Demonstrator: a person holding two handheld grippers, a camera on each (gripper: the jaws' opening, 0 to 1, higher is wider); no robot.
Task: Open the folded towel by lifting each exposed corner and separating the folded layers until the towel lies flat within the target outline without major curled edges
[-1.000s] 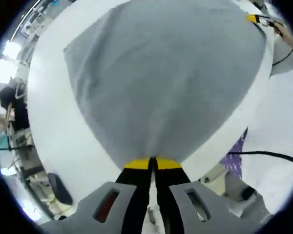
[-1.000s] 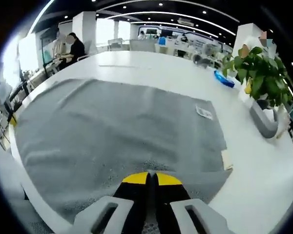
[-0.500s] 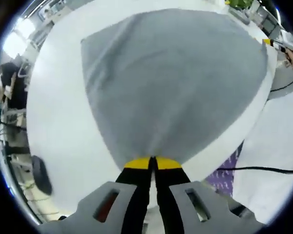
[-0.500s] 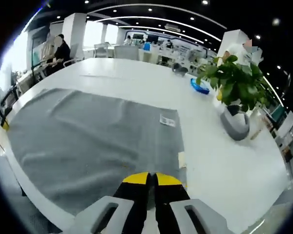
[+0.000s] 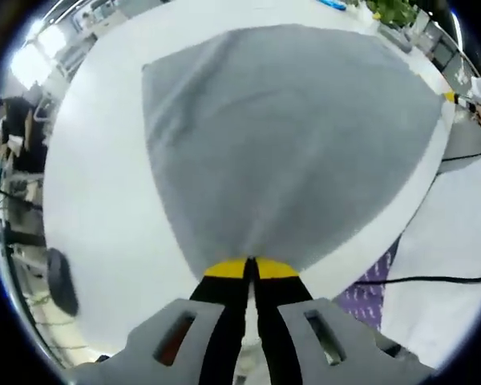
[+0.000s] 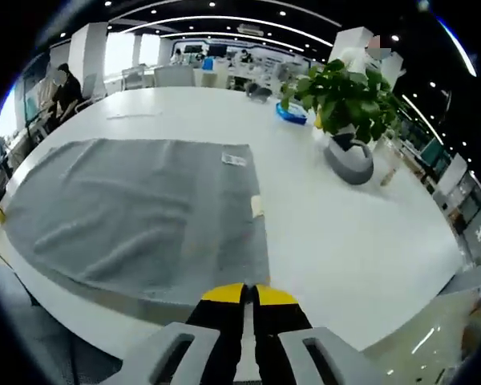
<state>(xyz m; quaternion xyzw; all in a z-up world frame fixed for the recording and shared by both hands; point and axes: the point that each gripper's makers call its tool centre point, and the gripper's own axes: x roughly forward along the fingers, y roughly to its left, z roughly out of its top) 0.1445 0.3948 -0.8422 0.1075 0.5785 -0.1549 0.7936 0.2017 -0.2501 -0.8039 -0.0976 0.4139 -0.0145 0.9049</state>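
You had the towel (image 5: 280, 144) spread across the table (image 5: 96, 208), filling mid-frame, each gripper (image 5: 251, 269) (image 6: 248, 295) with jaws closed on a near corner. This looked like final flattening; next you'd need to lay the corners down inside the outline.

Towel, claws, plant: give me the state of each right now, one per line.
Towel: spread open on the white table, mild ripples, small tag showing near its far edge.
Left claw: shut on towel's corner.
Right claw: shut on towel's near edge.
Potted plant: upright, clear of the towel.
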